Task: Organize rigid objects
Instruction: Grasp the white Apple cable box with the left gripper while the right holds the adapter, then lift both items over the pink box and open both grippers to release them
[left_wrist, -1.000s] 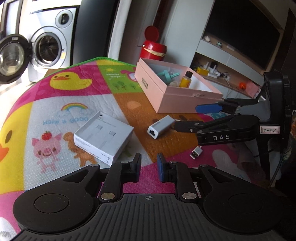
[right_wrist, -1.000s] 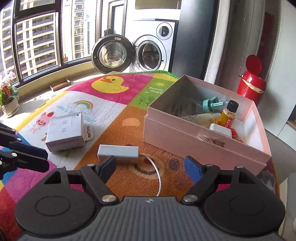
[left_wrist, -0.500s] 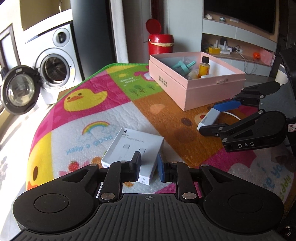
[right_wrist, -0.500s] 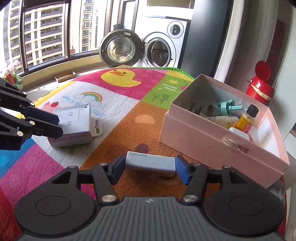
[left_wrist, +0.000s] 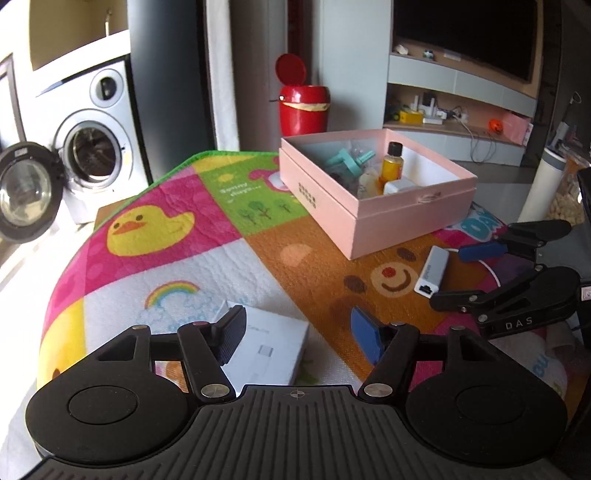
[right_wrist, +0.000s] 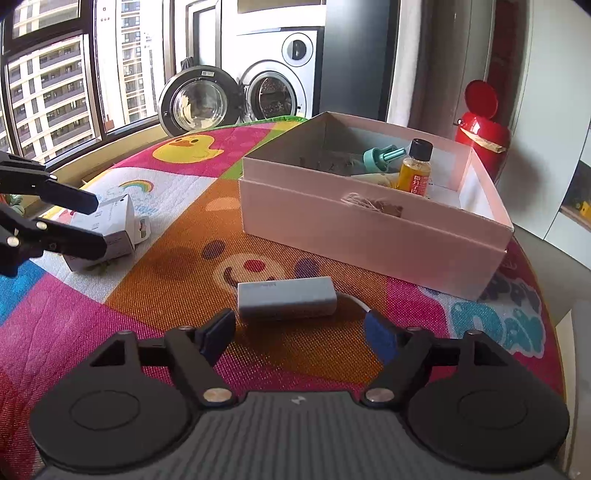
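Lying crosswise on the counter at twelve o'clock of the right gripper (right_wrist: 300, 334), the gray adapter (right_wrist: 286, 297) sits ungrasped; both grippers' fingers are spreading, empty, the left gripper (left_wrist: 297, 334) over the white box (left_wrist: 271, 345).

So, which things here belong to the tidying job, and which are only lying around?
Part of the job:
- pink box, open, already holding a yellow bottle
- grey adapter on the mat, before the right gripper, jaws opening
- white carton at the left gripper, jaws opening

Just around:
- play mat
- washing machine
- red bin
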